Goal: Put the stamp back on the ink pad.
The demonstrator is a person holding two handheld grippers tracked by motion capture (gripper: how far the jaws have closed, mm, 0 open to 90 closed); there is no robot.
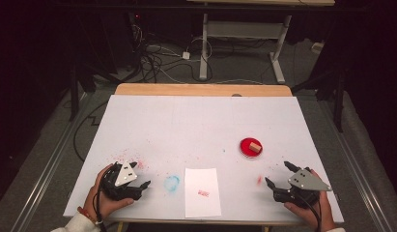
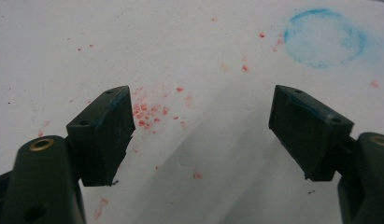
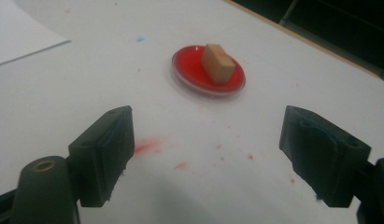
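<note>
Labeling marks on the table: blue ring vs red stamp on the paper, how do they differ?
The blue ring is a round, hollow smudge; the red stamp is a small, blocky patch. The ring sits directly on the table; the stamp sits on the paper. The ring is larger. Both are faint ink marks near the front edge.

I'm seeing open tabletop [image 1: 196, 121] ahead of both tools — nothing is rising between my right tool [image 1: 281, 176] and the red dish [image 1: 250, 148], whose tan block [image 1: 255, 146] is the only thing standing up. The white paper sheet [image 1: 202, 192] is lying flat between the tools — no barrier. My left tool [image 1: 139, 175] is facing only flat smudges.
</note>
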